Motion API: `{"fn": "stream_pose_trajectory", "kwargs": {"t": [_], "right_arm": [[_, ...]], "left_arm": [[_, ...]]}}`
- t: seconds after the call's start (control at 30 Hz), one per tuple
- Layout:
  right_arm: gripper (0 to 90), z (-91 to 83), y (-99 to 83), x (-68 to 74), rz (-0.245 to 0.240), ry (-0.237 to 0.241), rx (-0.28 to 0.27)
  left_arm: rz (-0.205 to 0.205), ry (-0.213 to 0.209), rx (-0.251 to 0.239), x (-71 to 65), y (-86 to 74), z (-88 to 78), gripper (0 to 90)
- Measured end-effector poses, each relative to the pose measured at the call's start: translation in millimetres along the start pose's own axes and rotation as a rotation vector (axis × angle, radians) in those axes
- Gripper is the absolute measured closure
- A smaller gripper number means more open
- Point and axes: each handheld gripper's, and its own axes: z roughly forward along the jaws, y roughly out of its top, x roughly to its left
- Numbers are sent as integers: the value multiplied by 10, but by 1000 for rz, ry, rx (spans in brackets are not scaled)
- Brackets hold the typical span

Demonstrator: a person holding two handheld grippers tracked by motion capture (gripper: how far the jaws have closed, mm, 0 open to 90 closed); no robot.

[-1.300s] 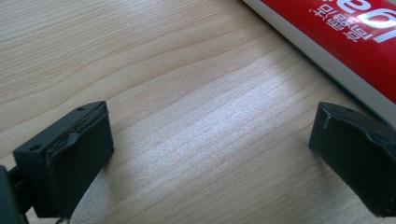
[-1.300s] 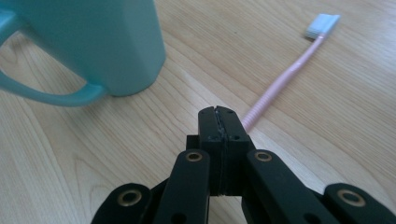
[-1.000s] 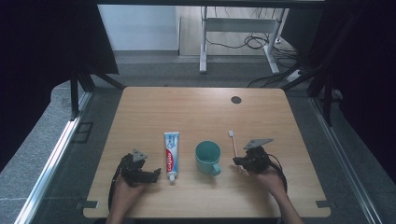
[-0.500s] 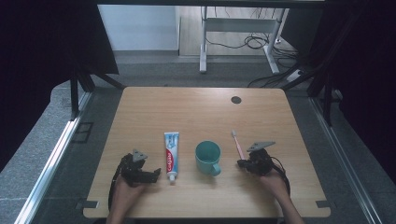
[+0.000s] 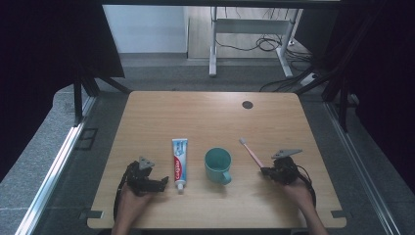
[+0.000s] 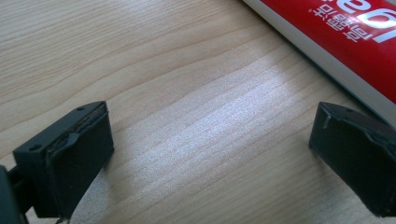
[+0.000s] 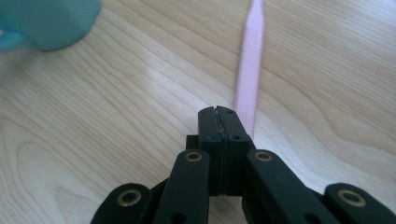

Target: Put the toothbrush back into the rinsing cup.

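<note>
Bare wood table beyond toothbrush

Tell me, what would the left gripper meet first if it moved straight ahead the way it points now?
Probably the toothpaste tube: it lies across the table just ahead of the open left gripper, toward its right finger. Depth is hard to judge.

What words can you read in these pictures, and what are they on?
Toothpaste tube: white writing on its red band, too small to read from above.
Toothpaste tube up close: big white letters cut off and upside down, with a row of small signs above them, too partial to read.
Cup, toothbrush: no writing.
</note>
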Motion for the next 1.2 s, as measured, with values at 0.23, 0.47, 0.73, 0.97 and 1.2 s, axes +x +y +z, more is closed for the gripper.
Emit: {"fn": "stream_pose_trajectory", "kwargs": {"t": [0.23, 0.47, 0.73, 0.97, 1.2], "right_arm": [[892, -44, -17, -34, 9, 1, -7], [823, -120, 18, -7, -6, -12, -13], [676, -180, 10, -91, 20, -43, 41], [618, -164, 38, -101, 14, -51, 87], [570, -98, 156, -73, 3, -60, 159]], "left_arm": [[0, 0, 0, 0, 0, 0, 0], [0, 0, 0, 0, 0, 0, 0], [0, 0, 0, 0, 0, 0, 0], [-1, 0, -1, -1, 0, 0, 0], [-1, 0, -1, -1, 0, 1, 0]]}}
